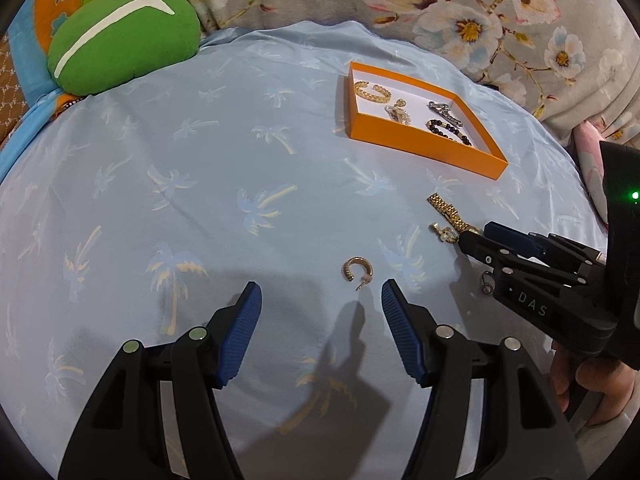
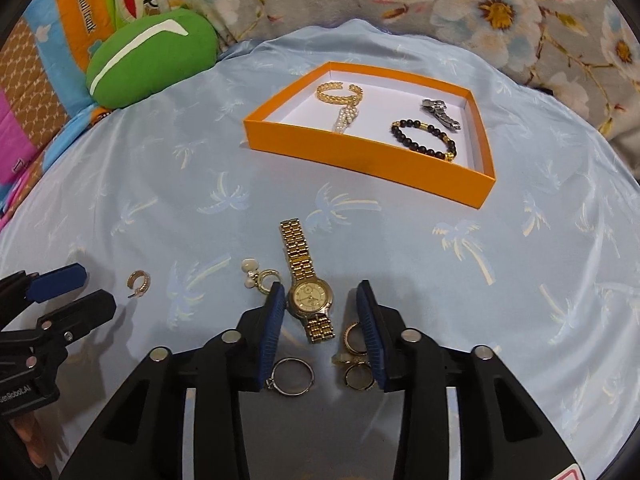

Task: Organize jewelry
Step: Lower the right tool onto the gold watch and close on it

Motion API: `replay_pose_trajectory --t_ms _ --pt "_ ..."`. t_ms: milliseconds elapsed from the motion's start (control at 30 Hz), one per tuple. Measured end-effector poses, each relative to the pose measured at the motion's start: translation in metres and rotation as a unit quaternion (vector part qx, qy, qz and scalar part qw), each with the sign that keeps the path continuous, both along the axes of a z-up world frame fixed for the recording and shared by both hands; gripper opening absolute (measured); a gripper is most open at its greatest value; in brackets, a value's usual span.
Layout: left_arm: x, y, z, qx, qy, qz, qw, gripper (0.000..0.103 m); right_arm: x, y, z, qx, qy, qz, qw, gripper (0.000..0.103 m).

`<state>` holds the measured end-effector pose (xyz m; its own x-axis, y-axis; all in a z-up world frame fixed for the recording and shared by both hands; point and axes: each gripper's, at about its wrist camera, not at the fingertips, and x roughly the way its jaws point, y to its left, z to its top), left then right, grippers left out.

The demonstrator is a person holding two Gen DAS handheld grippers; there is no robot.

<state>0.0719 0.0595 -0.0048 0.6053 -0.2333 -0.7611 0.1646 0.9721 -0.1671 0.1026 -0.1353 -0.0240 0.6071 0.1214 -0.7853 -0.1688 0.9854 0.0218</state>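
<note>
Blue-padded fingers [image 2: 362,320] of the right gripper [image 2: 320,322] straddled the gold watch [image 2: 307,297] on the pale palm-print bed sheet [image 2: 160,200]; the left pad looked at or just beside the case, the right pad stood clear, so nothing was gripped. No earlier view showed how the jaws got there. Several rings [image 2: 292,376] lay around them. The left gripper [image 1: 322,320] stood half open and empty, just short of the gold hoop earring [image 1: 356,272]. The orange box [image 2: 360,160] beyond already held bracelets. I judged the watch fairly heavy, its polished links slippery and floppy, best pinched across the rigid case. The hoop seemed light, stiff and apt to skid.
</note>
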Motion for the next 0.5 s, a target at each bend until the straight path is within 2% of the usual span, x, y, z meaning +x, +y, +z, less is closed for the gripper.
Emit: replay_pose_trajectory --t_ms 67,500 --pt "0.0004 -0.0010 -0.0006 -0.001 0.002 -0.002 1.0000 0.060 0.0008 0.0018 0.0005 -0.002 0.001 0.002 1.000 0.022" --pt "-0.0018 -0.0084 -0.0027 0.001 0.007 -0.011 0.9999 0.060 0.0049 -0.0004 -0.0002 0.011 0.007 0.003 1.000 0.023"
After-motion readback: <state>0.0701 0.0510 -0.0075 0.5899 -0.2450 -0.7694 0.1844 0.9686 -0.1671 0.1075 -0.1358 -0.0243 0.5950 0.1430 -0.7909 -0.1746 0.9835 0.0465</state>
